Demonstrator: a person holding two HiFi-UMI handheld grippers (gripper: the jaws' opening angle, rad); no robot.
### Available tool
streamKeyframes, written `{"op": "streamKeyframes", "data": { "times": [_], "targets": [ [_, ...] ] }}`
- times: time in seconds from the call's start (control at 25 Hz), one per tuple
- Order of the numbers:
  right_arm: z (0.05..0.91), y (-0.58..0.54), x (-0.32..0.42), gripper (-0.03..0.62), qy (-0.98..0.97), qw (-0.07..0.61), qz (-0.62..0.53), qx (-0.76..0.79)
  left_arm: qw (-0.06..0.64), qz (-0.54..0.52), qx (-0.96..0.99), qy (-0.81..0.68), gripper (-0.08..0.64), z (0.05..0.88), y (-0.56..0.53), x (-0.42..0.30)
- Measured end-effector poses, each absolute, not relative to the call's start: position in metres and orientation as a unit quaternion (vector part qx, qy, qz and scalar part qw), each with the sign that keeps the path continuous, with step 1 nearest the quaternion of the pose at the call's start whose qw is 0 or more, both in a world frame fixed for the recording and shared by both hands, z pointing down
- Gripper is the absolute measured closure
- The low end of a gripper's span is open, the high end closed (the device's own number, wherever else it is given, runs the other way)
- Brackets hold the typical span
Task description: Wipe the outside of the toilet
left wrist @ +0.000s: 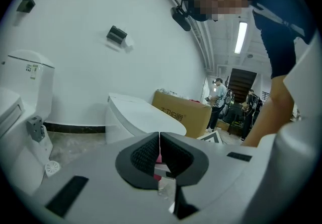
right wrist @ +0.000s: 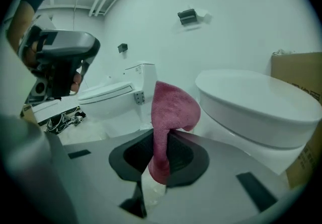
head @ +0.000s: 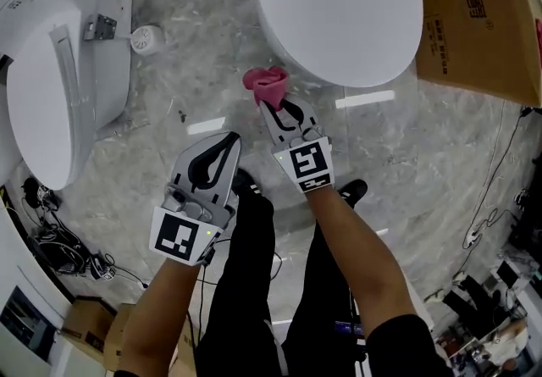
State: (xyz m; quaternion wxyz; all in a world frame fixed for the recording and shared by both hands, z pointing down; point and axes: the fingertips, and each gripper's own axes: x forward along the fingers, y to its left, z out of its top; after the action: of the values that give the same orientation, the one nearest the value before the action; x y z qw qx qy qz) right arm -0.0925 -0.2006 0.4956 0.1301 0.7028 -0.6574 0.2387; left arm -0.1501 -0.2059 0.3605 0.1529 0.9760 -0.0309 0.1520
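The toilet (head: 339,2) with its lid shut stands straight ahead at the top of the head view, on a grey marble floor (head: 212,87); the right gripper view shows its rounded lid and bowl (right wrist: 256,102) close on the right. A pink cloth (head: 265,85) is just short of the toilet's front edge, not touching it as far as the views show. The right hand-held gripper (head: 279,113) has its jaws clamped on that cloth (right wrist: 171,112), which stands up out of them in a folded bunch. The left hand-held gripper (head: 224,146) is beside it, slightly lower in the head view and apart from the toilet; its jaws (left wrist: 159,140) are pressed together with nothing between them. A 2nd toilet (head: 51,70), with a tank, stands to the left. A cardboard box (head: 474,19) sits just right of the first toilet. Cables (head: 51,240) lie tangled on the floor at the far left. The person's dark trouser legs (head: 246,282) show below both forearms.
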Motion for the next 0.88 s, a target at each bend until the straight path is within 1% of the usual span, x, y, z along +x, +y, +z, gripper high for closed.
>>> {"op": "streamKeyframes", "data": {
  "times": [0.16, 0.4, 0.64, 0.88],
  "targets": [
    [0.518, -0.211, -0.071, 0.518, -0.634, 0.131, 0.234, 0.725, 0.150, 0.155, 0.976, -0.026, 0.541, 0.383, -0.213, -0.156],
    [0.520, -0.209, -0.037, 0.518, -0.586, 0.079, 0.255, 0.765, 0.177, 0.190, 0.966, -0.014, 0.541, 0.410, -0.191, -0.166],
    [0.519, -0.189, -0.029, 0.520, -0.591, 0.083, 0.276, 0.753, 0.183, 0.193, 0.964, 0.002, 0.541, 0.410, -0.165, -0.148],
    [0.535, -0.141, -0.007, 0.520, -0.572, 0.100, 0.315, 0.750, 0.180, 0.193, 0.965, 0.013, 0.541, 0.403, -0.143, -0.116]
  ]
}}
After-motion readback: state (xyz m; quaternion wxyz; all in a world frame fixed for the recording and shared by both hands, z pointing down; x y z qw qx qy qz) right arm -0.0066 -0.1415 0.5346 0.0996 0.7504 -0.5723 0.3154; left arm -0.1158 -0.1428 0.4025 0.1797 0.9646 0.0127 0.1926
